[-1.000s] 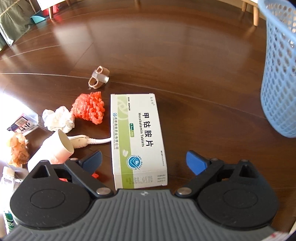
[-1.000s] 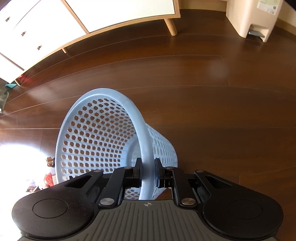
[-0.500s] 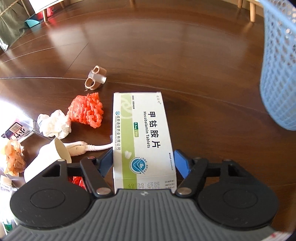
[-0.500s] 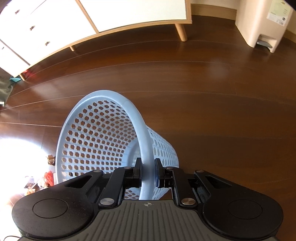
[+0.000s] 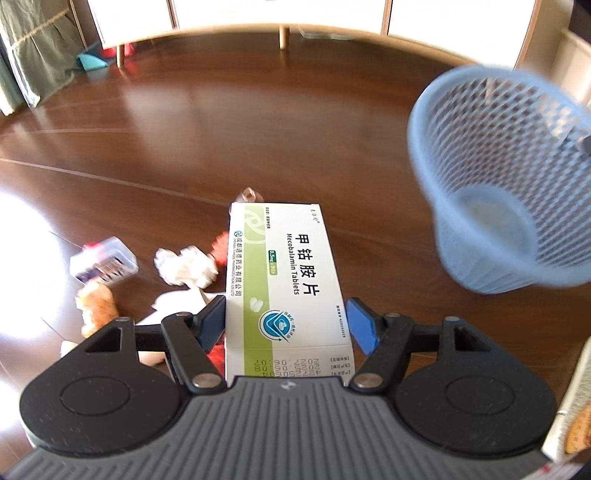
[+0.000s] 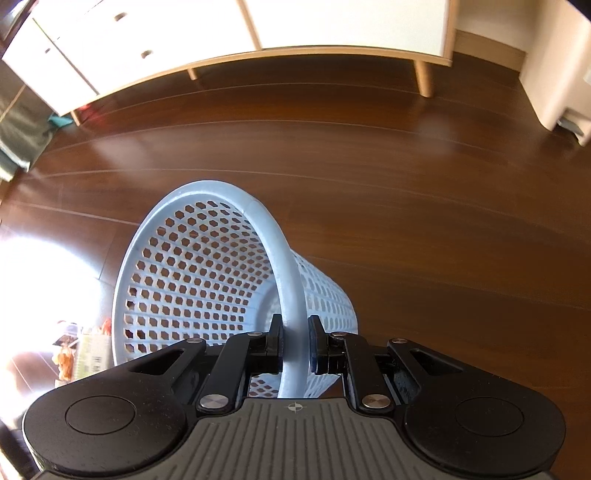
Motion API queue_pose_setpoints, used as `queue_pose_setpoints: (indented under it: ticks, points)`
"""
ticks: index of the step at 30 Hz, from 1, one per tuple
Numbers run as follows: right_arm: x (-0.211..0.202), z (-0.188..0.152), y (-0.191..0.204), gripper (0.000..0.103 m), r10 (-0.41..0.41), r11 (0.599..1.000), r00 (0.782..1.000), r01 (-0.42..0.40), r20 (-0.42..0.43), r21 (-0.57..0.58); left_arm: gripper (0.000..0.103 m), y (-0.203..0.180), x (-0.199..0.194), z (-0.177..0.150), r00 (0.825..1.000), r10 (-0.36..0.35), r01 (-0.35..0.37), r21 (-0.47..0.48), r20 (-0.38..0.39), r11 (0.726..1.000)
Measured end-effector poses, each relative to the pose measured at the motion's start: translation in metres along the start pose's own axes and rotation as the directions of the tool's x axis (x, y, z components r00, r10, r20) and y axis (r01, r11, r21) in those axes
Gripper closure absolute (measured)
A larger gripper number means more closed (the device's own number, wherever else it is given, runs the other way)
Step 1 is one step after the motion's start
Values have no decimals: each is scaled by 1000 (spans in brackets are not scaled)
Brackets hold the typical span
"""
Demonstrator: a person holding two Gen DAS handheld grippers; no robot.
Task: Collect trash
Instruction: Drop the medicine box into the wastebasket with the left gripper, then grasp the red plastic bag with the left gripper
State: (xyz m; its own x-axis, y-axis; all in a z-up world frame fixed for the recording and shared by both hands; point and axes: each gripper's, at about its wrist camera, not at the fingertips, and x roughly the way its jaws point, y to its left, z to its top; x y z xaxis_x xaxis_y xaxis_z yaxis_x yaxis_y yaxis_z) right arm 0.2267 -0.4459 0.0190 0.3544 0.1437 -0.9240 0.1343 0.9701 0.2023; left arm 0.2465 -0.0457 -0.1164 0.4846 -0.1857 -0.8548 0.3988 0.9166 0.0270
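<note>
Your left claw (image 5: pixel 286 325) grips the tablet box (image 5: pixel 284 284) above the floor litter; your right claw (image 6: pixel 295 347) pinches the basket (image 6: pixel 207 273) rim, at far right. The box could slip free if you swing it fast.

Dark brown wooden floor (image 6: pixel 424 229) with long plank seams, glossy under a hard white sun patch (image 6: pixel 40 280) at left. A white sideboard (image 6: pixel 258 26) on pale wooden legs stands at the far side; green fabric (image 5: pixel 33 55) hangs at left
</note>
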Motion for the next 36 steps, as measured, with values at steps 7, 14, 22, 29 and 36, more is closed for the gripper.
queue_pose_setpoints:
  ticks: [7,14,22,29,36]
  points:
    - [15,-8,47,94,10,996,1000,-12,-15,-84,37,12,-81,16,993,-85,86,-12,81,996]
    - [29,-11,79,94,19,990,1000,-21,-17,-139,35,-18,-118,32,963,-236,242,-30,130,970]
    - [32,-12,82,94,30,988,999,-33,-23,-153,22,-34,-127,49,950,-259,266,-18,173,964]
    - [34,-9,72,94,32,991,999,-36,-37,-126,20,13,-105,29,987,-127,136,-90,101,987]
    - [35,-8,70,94,35,992,998,-40,-49,-120,20,71,-58,-22,998,-18,9,-144,-61,990]
